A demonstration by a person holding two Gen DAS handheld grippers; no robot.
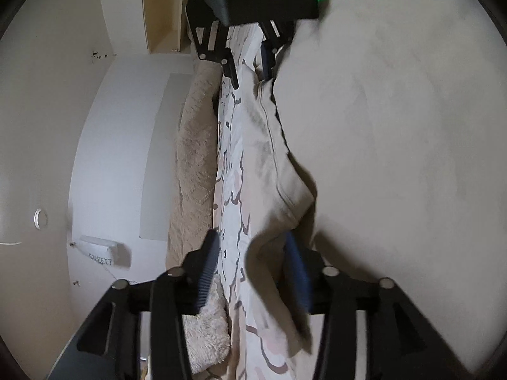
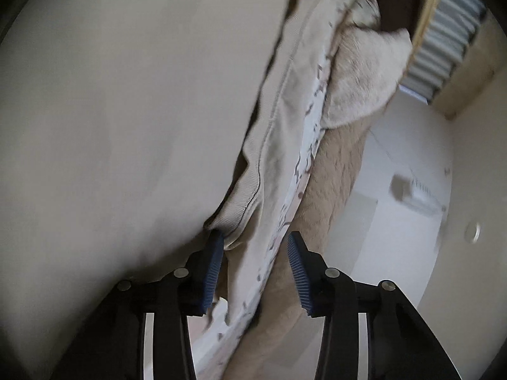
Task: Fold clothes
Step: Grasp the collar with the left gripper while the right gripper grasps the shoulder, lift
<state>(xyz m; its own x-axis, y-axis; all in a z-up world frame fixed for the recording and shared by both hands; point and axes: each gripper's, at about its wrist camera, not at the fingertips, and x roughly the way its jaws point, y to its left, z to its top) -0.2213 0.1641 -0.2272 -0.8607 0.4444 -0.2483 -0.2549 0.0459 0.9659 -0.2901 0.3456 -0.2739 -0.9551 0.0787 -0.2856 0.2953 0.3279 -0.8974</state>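
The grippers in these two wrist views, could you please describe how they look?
Both are matte black frames with cut-out openings and round silver pivot pins. Each finger bears a ribbed blue pad. Seen from the left wrist, the right gripper carries a black box with a bluish screen and a green light. No cables or sleeves show.

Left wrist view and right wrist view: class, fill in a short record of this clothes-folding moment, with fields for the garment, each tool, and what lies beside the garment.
garment: beige garment, running from one tool to the other
left tool: open, garment passing between its fingers
right tool: open, ribbed hem against one finger, gap to the other
beside garment: patterned sheet, then a fluffy blanket
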